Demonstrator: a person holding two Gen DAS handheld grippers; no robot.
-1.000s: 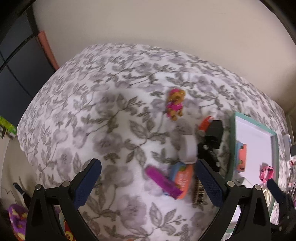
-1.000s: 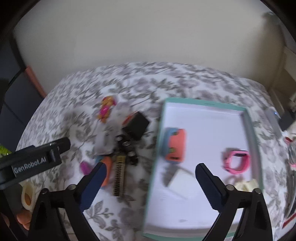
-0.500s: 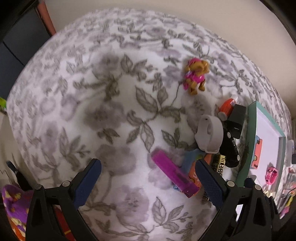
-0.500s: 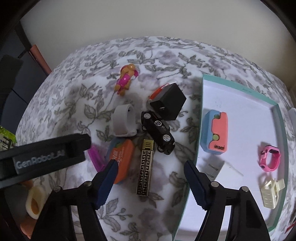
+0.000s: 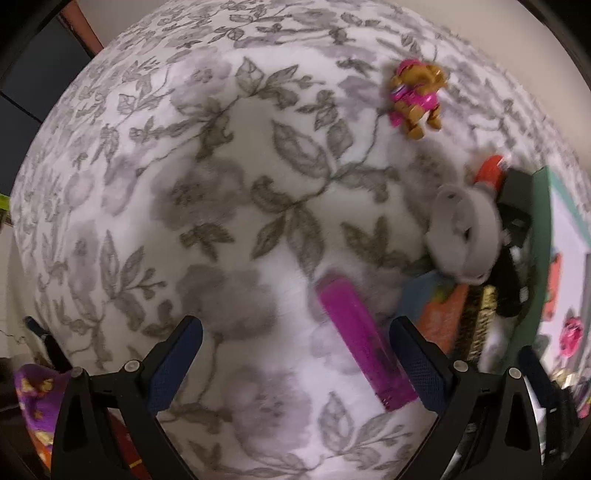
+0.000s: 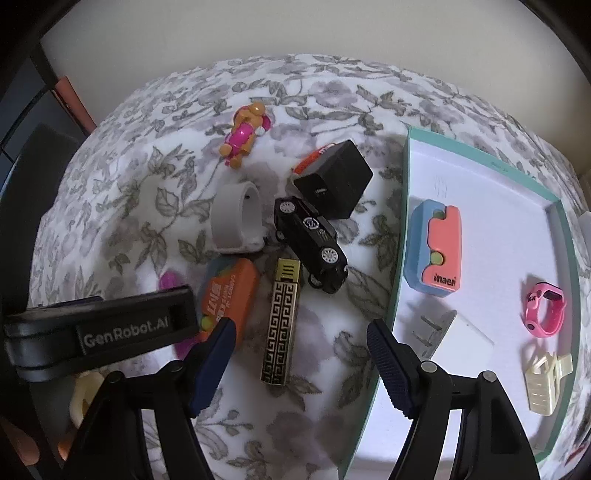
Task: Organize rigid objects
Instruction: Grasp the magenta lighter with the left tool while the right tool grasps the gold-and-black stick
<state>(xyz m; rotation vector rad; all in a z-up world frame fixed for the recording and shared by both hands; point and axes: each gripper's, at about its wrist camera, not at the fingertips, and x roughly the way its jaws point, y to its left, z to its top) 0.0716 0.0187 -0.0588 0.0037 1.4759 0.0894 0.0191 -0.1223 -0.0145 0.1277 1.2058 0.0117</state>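
Floral bedspread carried clutter; only right view showed tray contents (pink watch); both claws gaped, gripping nothing: left claw, right claw.

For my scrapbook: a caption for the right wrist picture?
Open right hand-held gripper hovers over a gold patterned bar beside the tray.

Plain cream wall behind; grey floral cloth covering surface; dark furniture at left.

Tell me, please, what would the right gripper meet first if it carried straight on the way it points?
Most likely the gold-patterned lighter, which lies between the open fingers of the right gripper, on the floral cloth. Depth is hard to judge.
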